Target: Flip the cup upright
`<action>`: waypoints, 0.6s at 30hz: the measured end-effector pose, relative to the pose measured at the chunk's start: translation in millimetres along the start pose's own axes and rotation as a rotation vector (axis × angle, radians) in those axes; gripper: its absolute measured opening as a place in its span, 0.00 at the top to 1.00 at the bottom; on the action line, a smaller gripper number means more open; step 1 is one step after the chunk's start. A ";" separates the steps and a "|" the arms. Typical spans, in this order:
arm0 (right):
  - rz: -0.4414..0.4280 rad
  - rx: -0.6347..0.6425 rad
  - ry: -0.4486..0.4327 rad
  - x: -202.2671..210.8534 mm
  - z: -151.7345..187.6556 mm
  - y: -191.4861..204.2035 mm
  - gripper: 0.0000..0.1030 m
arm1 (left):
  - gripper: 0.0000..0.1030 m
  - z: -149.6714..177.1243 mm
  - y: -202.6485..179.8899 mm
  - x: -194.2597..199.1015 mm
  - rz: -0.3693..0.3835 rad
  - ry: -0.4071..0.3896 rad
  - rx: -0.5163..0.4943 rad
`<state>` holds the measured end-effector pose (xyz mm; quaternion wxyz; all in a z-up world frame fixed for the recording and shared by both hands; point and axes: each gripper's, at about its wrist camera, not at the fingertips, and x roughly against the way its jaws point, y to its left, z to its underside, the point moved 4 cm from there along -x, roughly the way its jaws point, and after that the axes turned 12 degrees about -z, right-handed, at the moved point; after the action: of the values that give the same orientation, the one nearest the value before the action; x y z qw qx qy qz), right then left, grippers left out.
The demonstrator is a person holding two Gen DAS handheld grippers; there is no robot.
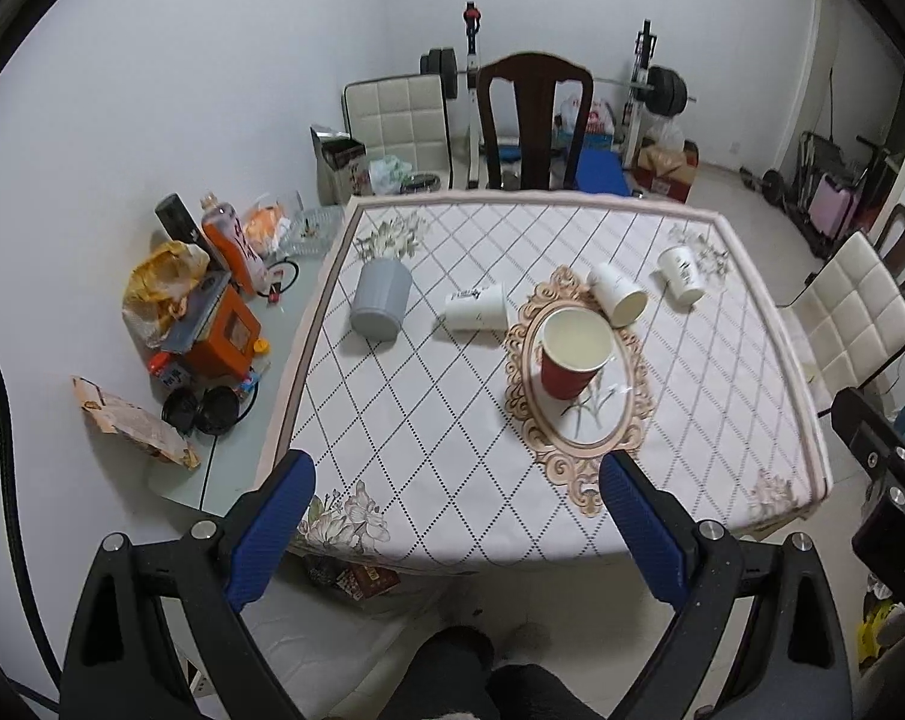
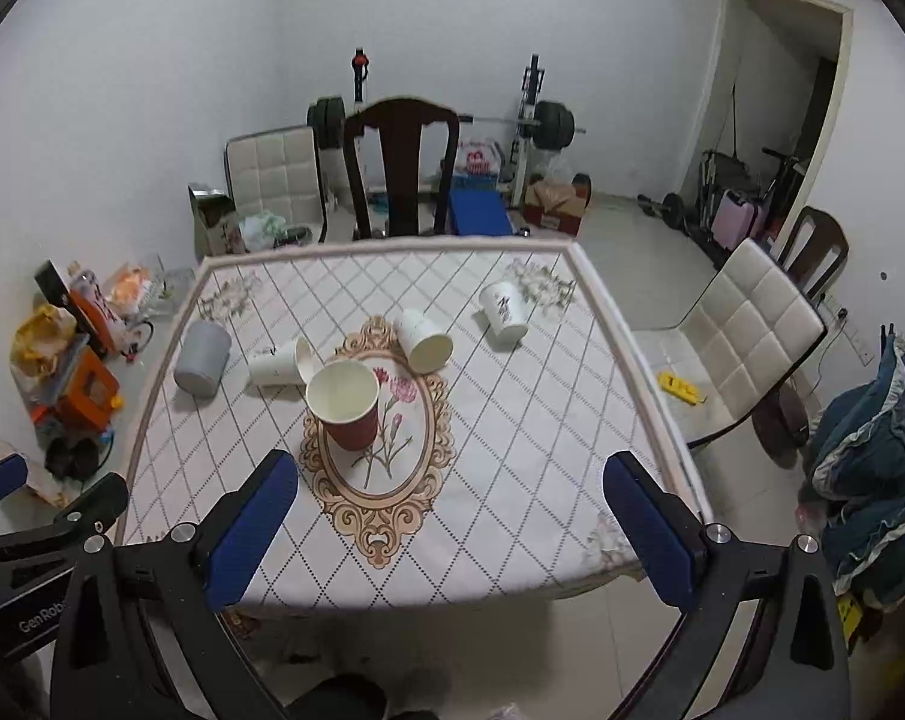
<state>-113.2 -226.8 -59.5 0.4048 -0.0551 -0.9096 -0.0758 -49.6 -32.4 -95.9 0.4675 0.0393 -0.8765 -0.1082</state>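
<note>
Going left to right across the table [image 1: 752, 396]: a grey cup [image 1: 380, 299] rests mouth-down near the far-left corner, a white paper cup [image 1: 476, 307] lies on its side just right of it, a red cup [image 1: 572, 354] stands upright on the ornate oval print in the middle, a second white cup [image 1: 617, 294] lies tipped at the print's far edge with its mouth toward the camera, and a third white cup [image 1: 682, 274] lies on its side nearer the far-right corner.

The red cup already stands mouth-up, so the step in hand is probably picking the next fallen cup. To do it well, I would approach a lying cup side-on, with the fingers straddling its wall near the middle (paper walls crush easily, so a light squeeze), lift slightly, swing the mouth upward and set the base flat before letting go. The grey cup, if it counts, wants a full turn-over instead. Each side could take the cups nearest it, to avoid crossing over the red cup and knocking it.

The left gripper [image 1: 455, 468] hangs above the near edge of the table with its blue pads spread wide, holding and touching nothing. The right gripper [image 2: 449, 474] hangs likewise over the near edge, its fingers wide apart and empty, well apart from every cup.
</note>
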 end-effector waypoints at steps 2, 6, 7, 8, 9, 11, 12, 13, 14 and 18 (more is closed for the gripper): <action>0.000 0.004 -0.017 16.8 -1.6 -1.3 0.00 | 0.06 1.1 2.1 10.1 0.000 -0.018 0.004; 0.001 0.016 -0.038 43.2 -2.3 -2.0 0.00 | 0.06 1.2 8.0 32.8 -0.005 -0.052 0.018; 0.001 0.017 -0.042 47.5 -3.0 -1.5 0.00 | 0.06 1.2 9.1 37.0 -0.004 -0.061 0.021; -0.003 0.018 -0.050 53.4 -3.2 -0.9 0.00 | 0.06 1.2 10.2 41.2 -0.007 -0.070 0.024; -0.005 0.017 -0.055 57.1 -3.3 -1.4 0.00 | 0.06 1.0 10.9 43.9 -0.013 -0.079 0.026; -0.012 0.015 -0.063 65.0 -3.4 -1.5 0.00 | 0.06 0.9 11.9 48.4 -0.020 -0.089 0.028; -0.016 0.015 -0.064 66.6 -3.3 -1.2 0.00 | 0.06 1.0 13.4 50.3 -0.024 -0.094 0.032; -0.018 0.016 -0.065 68.1 -3.2 -0.6 0.00 | 0.06 1.1 14.8 51.4 -0.029 -0.096 0.036; -0.022 0.016 -0.065 68.5 -2.9 0.0 0.00 | 0.06 1.1 15.8 52.1 -0.032 -0.097 0.039; -0.039 0.010 -0.052 66.5 -0.5 -0.2 0.00 | 0.00 1.5 17.9 53.5 -0.025 -0.094 0.043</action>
<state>-157.1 -224.5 -9.7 0.3798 -0.0372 -0.9210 -0.0779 -80.2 -23.8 -49.2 0.4234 0.0553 -0.8990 -0.0971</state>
